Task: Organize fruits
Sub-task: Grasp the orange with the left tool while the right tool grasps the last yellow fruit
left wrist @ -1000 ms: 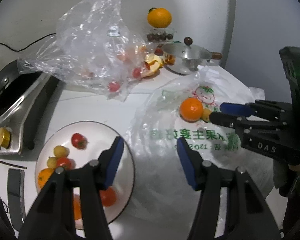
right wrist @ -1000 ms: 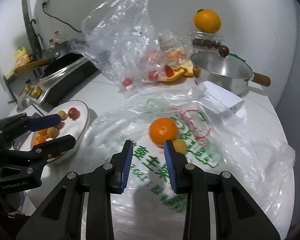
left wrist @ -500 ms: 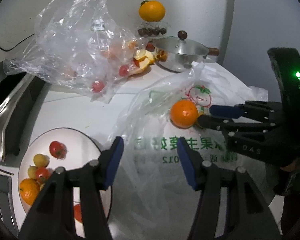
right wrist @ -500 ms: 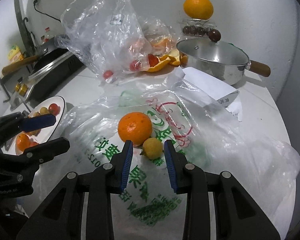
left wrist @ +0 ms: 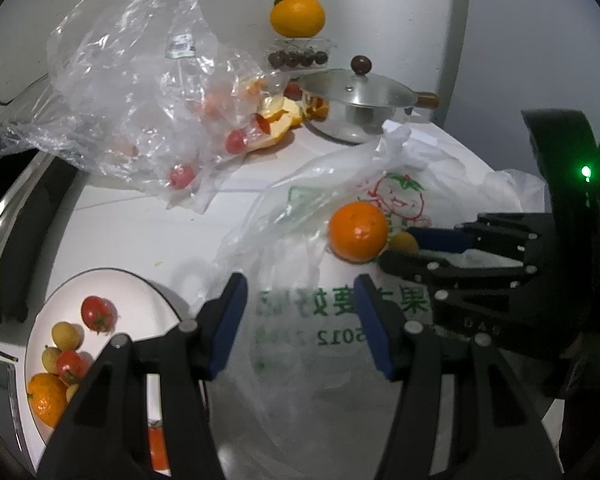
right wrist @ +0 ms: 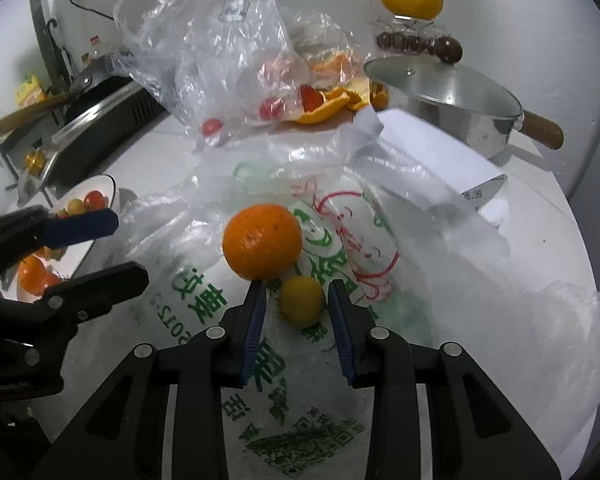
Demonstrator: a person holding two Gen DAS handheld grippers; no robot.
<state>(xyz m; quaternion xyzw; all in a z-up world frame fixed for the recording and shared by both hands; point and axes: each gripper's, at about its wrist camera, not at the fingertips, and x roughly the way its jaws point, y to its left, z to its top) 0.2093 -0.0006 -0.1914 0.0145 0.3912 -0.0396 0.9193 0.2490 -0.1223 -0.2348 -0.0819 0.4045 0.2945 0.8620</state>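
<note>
The small yellow fruit (right wrist: pixel 301 301) lies on the printed plastic bag (right wrist: pixel 204 288), touching the orange (right wrist: pixel 262 247). My right hand-held gripper (right wrist: pixel 296 306) straddles it, pads not yet pressing. My left hand-held gripper (left wrist: pixel 300 316) hangs released over the bag, beside the plate (left wrist: pixel 140 300) of fruit.

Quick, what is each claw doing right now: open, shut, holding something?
Left gripper: open, empty, over the printed bag.
Right gripper: open, straddling the small yellow fruit, not yet gripping.
</note>
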